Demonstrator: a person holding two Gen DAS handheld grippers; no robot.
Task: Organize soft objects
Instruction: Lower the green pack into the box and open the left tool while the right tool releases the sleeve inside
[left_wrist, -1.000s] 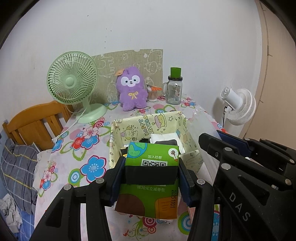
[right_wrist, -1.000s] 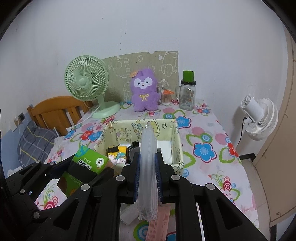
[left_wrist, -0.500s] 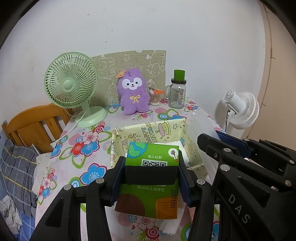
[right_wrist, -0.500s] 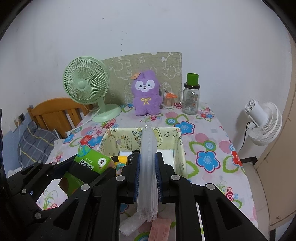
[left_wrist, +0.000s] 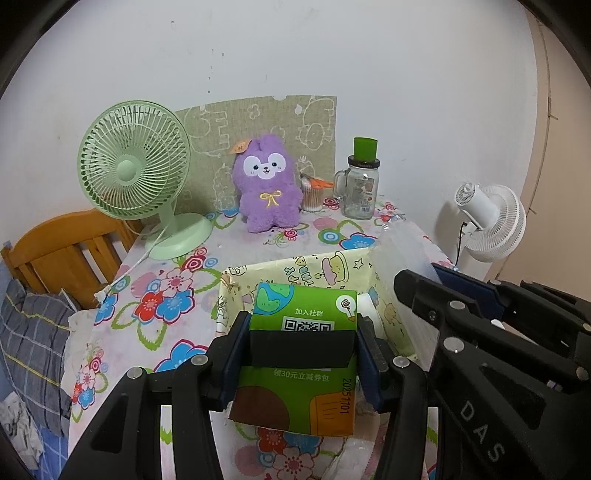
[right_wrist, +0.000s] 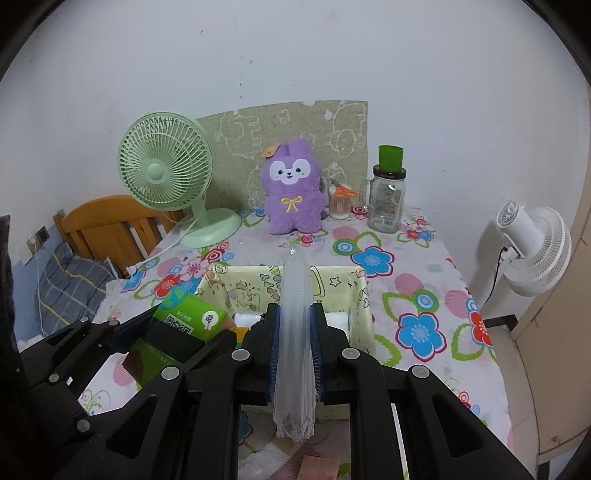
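My left gripper (left_wrist: 301, 343) is shut on a green tissue pack (left_wrist: 306, 306) and holds it upright at the near edge of the yellow patterned fabric box (left_wrist: 295, 266). My right gripper (right_wrist: 294, 325) is shut on a flat clear plastic packet (right_wrist: 294, 291) that stands on edge, its top above the box (right_wrist: 343, 284). The box holds white and dark items, mostly hidden by both packs. The left gripper (right_wrist: 177, 332) with the green pack (right_wrist: 188, 314) shows in the right wrist view at the lower left. A purple plush (left_wrist: 267, 188) sits at the back of the table.
On the floral tablecloth (right_wrist: 417, 291) stand a green desk fan (left_wrist: 136, 177) at the back left and a glass jar with a green lid (left_wrist: 362, 188) at the back right. A white fan (left_wrist: 491, 221) stands off the right side, a wooden headboard (left_wrist: 62, 251) off the left. A pink packet (right_wrist: 317, 467) lies near me.
Both grippers have moved forward over the table toward the box and the plush, each still gripping its pack. The green pack now covers more of the box.
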